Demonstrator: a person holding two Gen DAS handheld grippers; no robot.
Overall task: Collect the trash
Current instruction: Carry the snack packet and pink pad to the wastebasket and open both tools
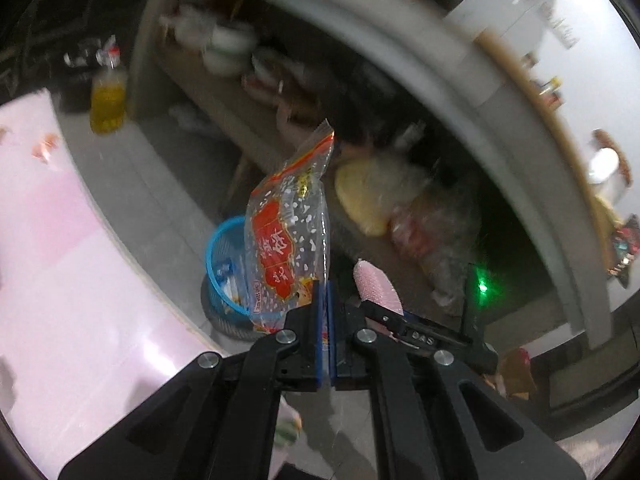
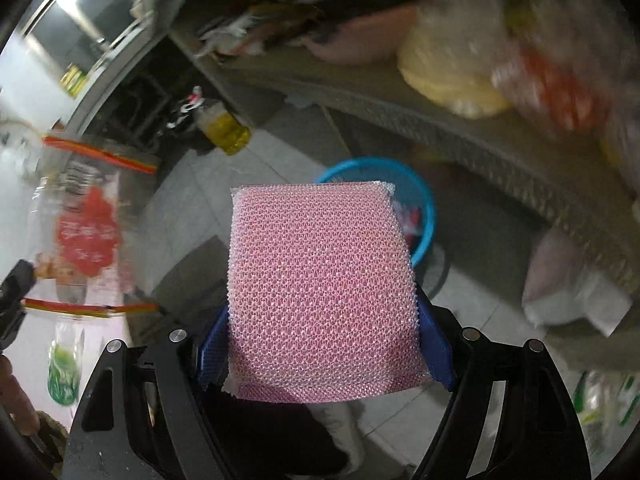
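My left gripper (image 1: 325,292) is shut on a clear plastic snack bag (image 1: 288,236) with red print, held up in the air above the floor. The bag also shows at the left of the right wrist view (image 2: 86,224). My right gripper (image 2: 322,320) is shut on a pink mesh scrubbing sponge (image 2: 320,292), which fills the middle of that view; its tip shows in the left wrist view (image 1: 376,284). A blue plastic waste basket (image 1: 224,264) with some scraps inside stands on the tiled floor below and beyond both grippers, partly hidden behind the sponge (image 2: 416,208).
A low shelf (image 2: 460,128) under a counter holds a yellow bag (image 1: 368,200), crumpled plastic bags and bowls. A bottle of yellow oil (image 1: 107,104) stands on the floor at the back. A pink-covered surface (image 1: 60,272) lies at the left.
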